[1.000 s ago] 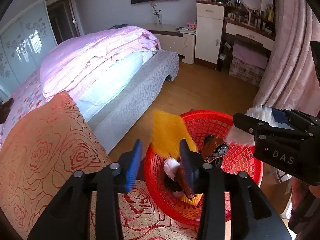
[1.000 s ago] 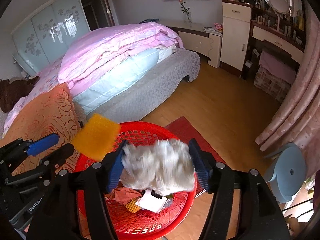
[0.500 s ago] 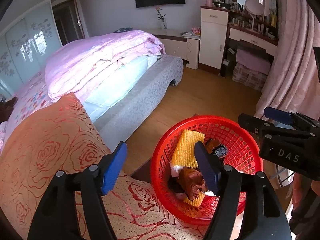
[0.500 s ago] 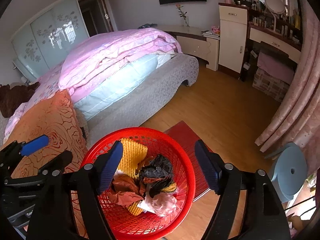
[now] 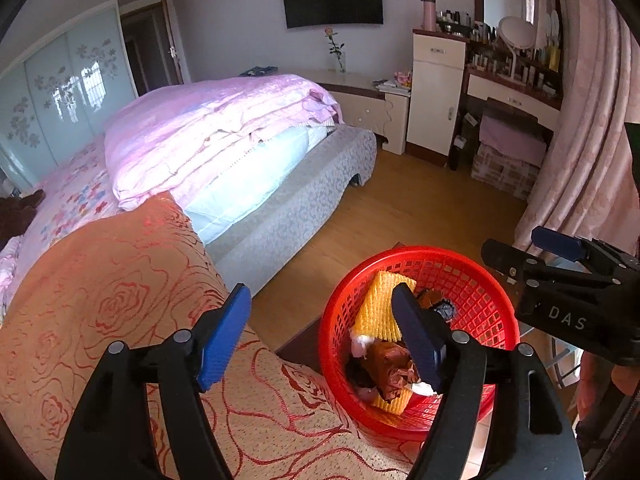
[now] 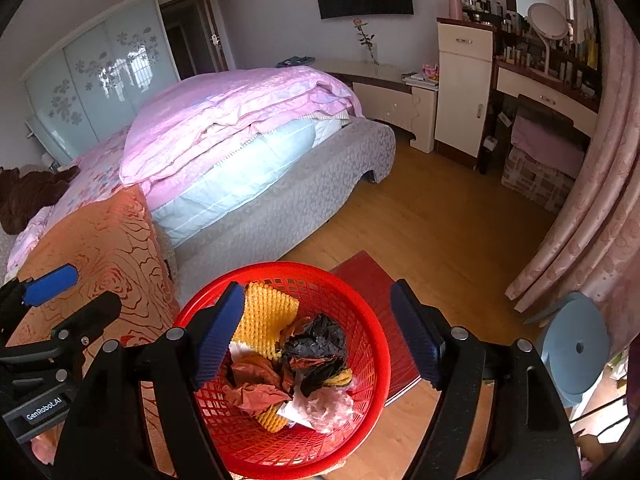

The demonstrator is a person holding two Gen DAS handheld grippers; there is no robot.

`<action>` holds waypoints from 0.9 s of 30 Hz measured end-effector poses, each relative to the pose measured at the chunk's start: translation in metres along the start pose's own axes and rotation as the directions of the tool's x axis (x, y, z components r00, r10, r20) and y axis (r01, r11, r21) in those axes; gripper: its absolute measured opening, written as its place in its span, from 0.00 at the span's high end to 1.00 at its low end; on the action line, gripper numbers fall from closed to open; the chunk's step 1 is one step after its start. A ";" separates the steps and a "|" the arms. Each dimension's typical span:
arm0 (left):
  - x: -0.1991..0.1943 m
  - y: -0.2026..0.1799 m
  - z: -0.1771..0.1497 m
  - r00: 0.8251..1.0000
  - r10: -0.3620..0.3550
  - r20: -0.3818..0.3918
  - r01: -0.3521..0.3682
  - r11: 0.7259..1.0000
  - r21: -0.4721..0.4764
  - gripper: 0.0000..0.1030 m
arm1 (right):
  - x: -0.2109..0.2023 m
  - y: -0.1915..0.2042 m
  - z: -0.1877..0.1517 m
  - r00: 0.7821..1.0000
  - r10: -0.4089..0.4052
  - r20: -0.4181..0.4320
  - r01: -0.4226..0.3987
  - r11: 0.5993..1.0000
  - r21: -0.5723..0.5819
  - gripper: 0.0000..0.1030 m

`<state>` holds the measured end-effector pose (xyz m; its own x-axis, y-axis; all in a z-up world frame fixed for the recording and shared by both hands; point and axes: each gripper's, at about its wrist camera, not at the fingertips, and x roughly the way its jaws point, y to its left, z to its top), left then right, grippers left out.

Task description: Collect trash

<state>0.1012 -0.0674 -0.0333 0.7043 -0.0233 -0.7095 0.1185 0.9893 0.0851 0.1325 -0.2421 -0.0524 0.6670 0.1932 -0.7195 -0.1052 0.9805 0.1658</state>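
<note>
A red mesh basket point(image 5: 420, 252) point(image 6: 280, 270) stands on the floor beside an orange rose-patterned cover. In it lie a yellow foam net point(image 5: 380, 308) point(image 6: 266, 316), crumpled brown paper point(image 5: 388, 364) point(image 6: 256, 392), a black bag point(image 6: 320, 344) and pale plastic wrap point(image 6: 328, 408). My left gripper point(image 5: 320, 296) hovers over the basket's left rim, its jaws opening with nothing between them. Above the basket my right gripper point(image 6: 318, 292) stands open and empty. Each gripper shows at the edge of the other's view.
The orange rose-patterned cover point(image 5: 100, 300) lies left of the basket, with the bed point(image 6: 240, 128) behind it. A red mat point(image 6: 372, 280) sits under the basket's right side. A blue stool point(image 6: 576, 348) and a pink curtain point(image 6: 592, 220) stand at the right.
The yellow net dropped from my left gripper and a white wad from my right, both into the basket. Both pairs of jaws widened, and the left gripper pulled up and back.
</note>
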 end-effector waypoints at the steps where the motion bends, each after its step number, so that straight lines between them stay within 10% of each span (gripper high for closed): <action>1: -0.001 0.000 0.000 1.000 0.000 0.002 0.000 1.000 0.000 0.32 | -0.001 0.000 0.000 1.000 0.000 0.001 0.000 1.000 -0.002 0.29; 27: -0.013 0.008 0.001 1.000 0.017 0.014 -0.016 1.000 -0.015 0.32 | -0.013 0.009 0.001 1.000 0.006 0.018 -0.006 1.000 -0.012 0.29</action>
<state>0.0933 -0.0592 -0.0227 0.7157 -0.0089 -0.6984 0.0962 0.9916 0.0860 0.1234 -0.2357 -0.0412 0.6792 0.1985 -0.7066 -0.1180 0.9797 0.1618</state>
